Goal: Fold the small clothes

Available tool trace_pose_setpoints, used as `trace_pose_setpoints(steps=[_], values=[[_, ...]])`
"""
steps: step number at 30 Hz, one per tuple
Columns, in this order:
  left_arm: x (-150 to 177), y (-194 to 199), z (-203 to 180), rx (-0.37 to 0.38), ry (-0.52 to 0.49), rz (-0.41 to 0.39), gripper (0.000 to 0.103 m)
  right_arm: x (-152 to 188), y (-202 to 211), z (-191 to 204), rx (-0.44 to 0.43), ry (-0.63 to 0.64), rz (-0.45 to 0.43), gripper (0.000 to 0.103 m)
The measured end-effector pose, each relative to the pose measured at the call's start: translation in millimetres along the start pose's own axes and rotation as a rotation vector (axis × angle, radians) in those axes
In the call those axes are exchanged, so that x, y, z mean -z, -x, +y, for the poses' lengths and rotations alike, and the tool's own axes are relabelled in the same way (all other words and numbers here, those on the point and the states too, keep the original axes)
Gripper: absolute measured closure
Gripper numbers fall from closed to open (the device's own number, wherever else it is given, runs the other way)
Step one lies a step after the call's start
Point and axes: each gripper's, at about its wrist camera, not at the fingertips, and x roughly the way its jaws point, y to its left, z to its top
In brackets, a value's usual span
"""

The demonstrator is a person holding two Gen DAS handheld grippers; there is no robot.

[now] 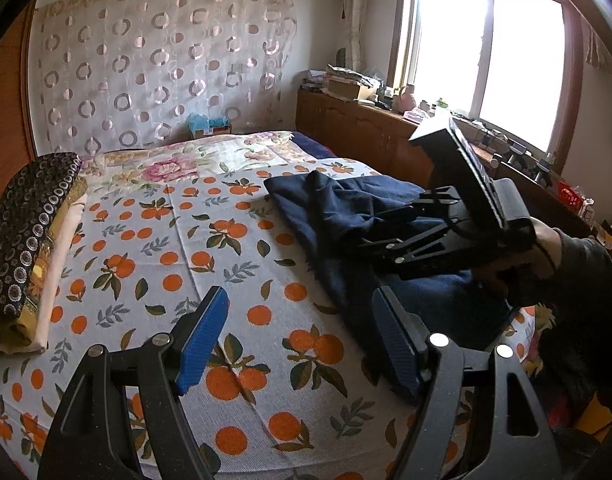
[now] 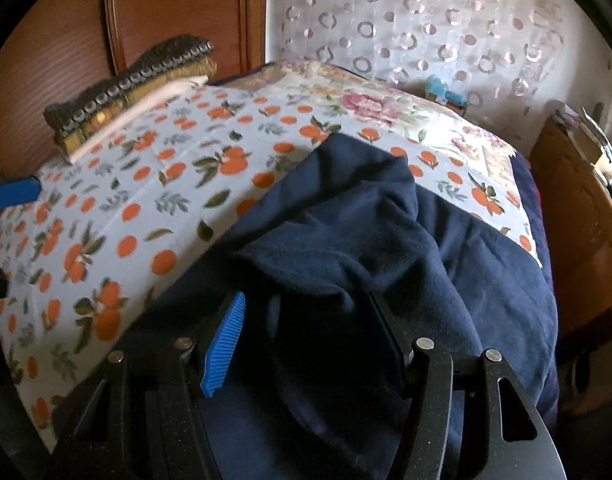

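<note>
One bed (image 1: pixel 234 312) carries one navy garment (image 1: pixel 345 216), crumpled toward 3 o'clock, and one folded stack (image 1: pixel 30 240) at 9 o'clock. The garment looks soft, light and limp, best taken by an edge or corner. Left tool (image 1: pixel 298 344) stands apart over bare sheet; right tool (image 2: pixel 306 344) straddles a fold, its grip unclear.

The left gripper (image 1: pixel 302 344) hovers with jaws apart over the orange-print bedspread (image 1: pixel 154 248) — beside it, the right gripper (image 1: pixel 369 236) reaches onto the rumpled navy garment (image 1: pixel 337 208).
</note>
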Motion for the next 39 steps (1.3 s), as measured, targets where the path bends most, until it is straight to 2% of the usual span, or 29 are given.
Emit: trace_pose_setpoints(steps=[4, 5, 6, 7, 8, 9, 11, 13, 16, 19, 23, 26, 27, 30, 34, 36, 39], values=[[1.6, -1.4, -0.4, 0.003, 0.000, 0.006, 0.028, -1.4, -3.7, -8.9, -0.009, -0.012, -0.007, 0.040], [1.7, -1.6, -0.8, 0.003, -0.001, 0.007, 0.028, -1.1, -3.8, -10.2, -0.012, -0.012, -0.012, 0.044], [1.8, -1.4, -1.0, 0.004, -0.002, 0.006, 0.028, -0.6, -3.2, -10.6, -0.010, -0.011, -0.018, 0.058], [1.9, -1.8, -1.1, 0.004, -0.002, 0.006, 0.028, -0.2, -2.3, -11.5, -0.003, -0.010, -0.023, 0.066], [2.1, -1.9, -1.1, 0.004, -0.003, 0.007, 0.028, 1.1, -0.8, -9.7, -0.009, -0.012, -0.027, 0.080], [2.1, -1.9, -1.2, 0.005, -0.002, 0.006, 0.028, 0.6, 0.2, -8.9, -0.021, -0.018, -0.034, 0.089], [2.4, -2.3, -1.3, 0.004, -0.001, 0.008, 0.028, 0.6, 10.9, -14.4, -0.023, -0.041, -0.079, 0.092], [2.4, -2.8, -1.8, 0.004, -0.001, 0.010, 0.028, -1.0, 23.0, -22.4, -0.026, -0.078, -0.121, 0.092], [3.0, -3.7, -2.6, 0.007, -0.002, 0.012, 0.028, -4.4, 44.1, -43.1, 0.036, -0.123, -0.185, 0.093], [4.4, -5.2, -3.7, 0.010, -0.005, 0.016, 0.028, -8.2, 55.3, -66.7, 0.094, -0.165, -0.205, 0.093], [6.0, -7.0, -5.2, 0.013, -0.009, 0.023, 0.028, -9.7, 56.8, -101.8, 0.243, -0.240, -0.200, 0.093], [6.4, -8.4, -5.8, 0.014, -0.011, 0.029, 0.028, -6.4, 48.4, -129.6, 0.412, -0.331, -0.152, 0.093], [6.2, -8.5, -5.6, 0.015, -0.011, 0.031, 0.028, -4.7, 46.9, -135.5, 0.442, -0.355, -0.140, 0.093], [7.0, -9.1, -6.2, 0.015, -0.013, 0.033, 0.028, 2.3, 49.7, -142.1, 0.420, -0.399, -0.142, 0.090], [7.3, -11.1, -8.2, 0.021, -0.014, 0.039, 0.028, 10.9, 53.3, -127.9, 0.358, -0.367, -0.147, 0.082], [7.7, -13.6, -10.3, 0.026, -0.016, 0.045, 0.028, 12.9, 50.8, -132.4, 0.311, -0.358, -0.141, 0.069], [8.7, -16.3, -13.0, 0.031, -0.020, 0.054, 0.028, 18.9, 44.5, -144.9, 0.277, -0.353, -0.121, 0.061]])
